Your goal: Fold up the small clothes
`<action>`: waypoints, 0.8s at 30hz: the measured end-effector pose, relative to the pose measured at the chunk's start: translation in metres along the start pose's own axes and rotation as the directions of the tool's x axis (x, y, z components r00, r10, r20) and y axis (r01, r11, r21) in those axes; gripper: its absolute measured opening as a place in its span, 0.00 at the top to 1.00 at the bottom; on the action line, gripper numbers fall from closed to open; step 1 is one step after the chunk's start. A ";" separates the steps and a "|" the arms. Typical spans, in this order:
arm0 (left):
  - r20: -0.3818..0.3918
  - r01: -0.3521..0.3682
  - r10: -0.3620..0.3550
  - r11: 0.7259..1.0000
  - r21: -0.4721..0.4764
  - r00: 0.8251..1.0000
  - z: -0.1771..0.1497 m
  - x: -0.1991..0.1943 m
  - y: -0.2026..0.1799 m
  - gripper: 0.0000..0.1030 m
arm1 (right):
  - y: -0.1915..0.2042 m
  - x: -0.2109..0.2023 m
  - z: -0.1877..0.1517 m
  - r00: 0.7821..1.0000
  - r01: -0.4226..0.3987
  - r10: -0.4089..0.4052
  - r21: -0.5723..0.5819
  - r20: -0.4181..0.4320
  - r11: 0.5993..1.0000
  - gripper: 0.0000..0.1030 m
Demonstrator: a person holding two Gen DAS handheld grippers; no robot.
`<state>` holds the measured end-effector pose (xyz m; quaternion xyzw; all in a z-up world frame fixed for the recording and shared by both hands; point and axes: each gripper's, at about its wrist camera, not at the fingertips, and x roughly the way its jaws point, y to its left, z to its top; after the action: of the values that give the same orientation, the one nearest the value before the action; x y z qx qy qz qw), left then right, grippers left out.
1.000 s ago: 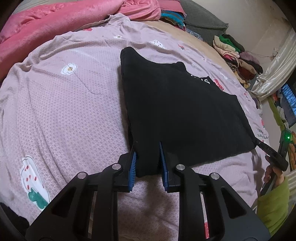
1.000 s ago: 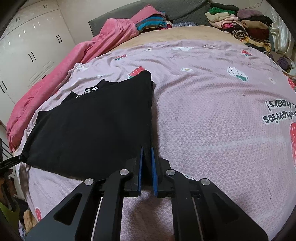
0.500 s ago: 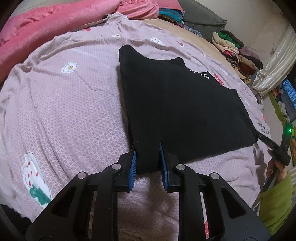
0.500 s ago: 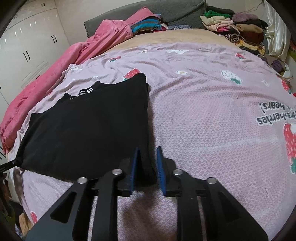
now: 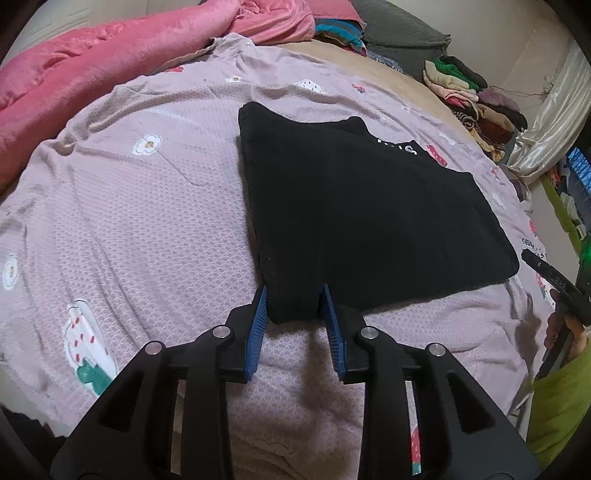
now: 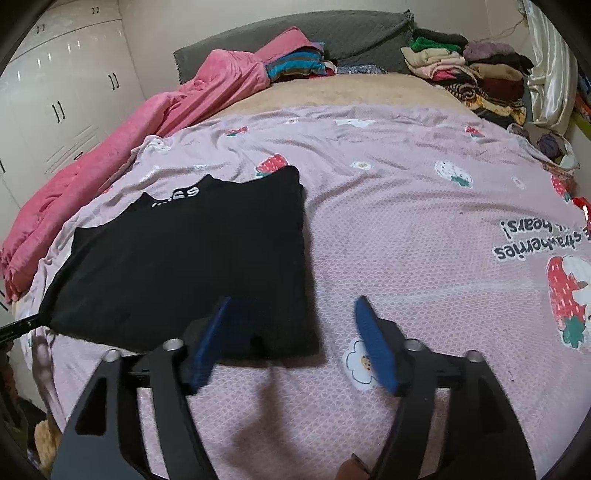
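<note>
A black top (image 5: 362,221) with white lettering lies folded flat on the pink printed bedspread (image 5: 129,229). My left gripper (image 5: 293,299) is at its near left corner. Its jaws are opening, and the corner lies loose between the blue pads. In the right wrist view the same top (image 6: 192,258) lies to the left. My right gripper (image 6: 292,301) hovers over its near right corner, jaws opening wide and nothing pinched. The corner rests on the bed under the left finger (image 6: 210,332). The right gripper's finger (image 5: 554,280) shows at the left view's right edge, beside a green sleeve (image 5: 557,398).
A pink blanket (image 6: 110,147) is bunched along the bed's left side. A pile of folded clothes (image 6: 476,77) sits at the far right by a curtain (image 6: 546,66). A grey headboard (image 6: 332,33) and white wardrobes (image 6: 55,99) stand behind.
My right gripper's jaws went from shut on the top's corner to wide apart, letting it drop onto the bed. The left jaws widened slightly. The top stayed in place.
</note>
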<state>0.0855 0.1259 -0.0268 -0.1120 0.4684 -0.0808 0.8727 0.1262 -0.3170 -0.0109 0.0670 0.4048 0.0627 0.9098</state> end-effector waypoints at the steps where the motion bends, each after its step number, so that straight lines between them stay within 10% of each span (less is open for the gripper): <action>1: 0.002 -0.001 0.001 1.000 0.002 1.000 0.000 -0.001 0.000 0.75 | 0.002 -0.002 0.000 1.000 -0.003 0.003 -0.005 0.005 1.000 0.27; 24: 0.077 -0.036 0.033 0.999 0.031 0.996 0.000 -0.036 -0.020 0.20 | 0.020 -0.027 -0.008 0.999 -0.009 0.012 -0.051 0.048 0.999 0.07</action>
<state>0.0650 0.1153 0.0073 -0.0926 0.4351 -0.0688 0.8929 0.1015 -0.3018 0.0072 0.0474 0.3805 0.0761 0.9204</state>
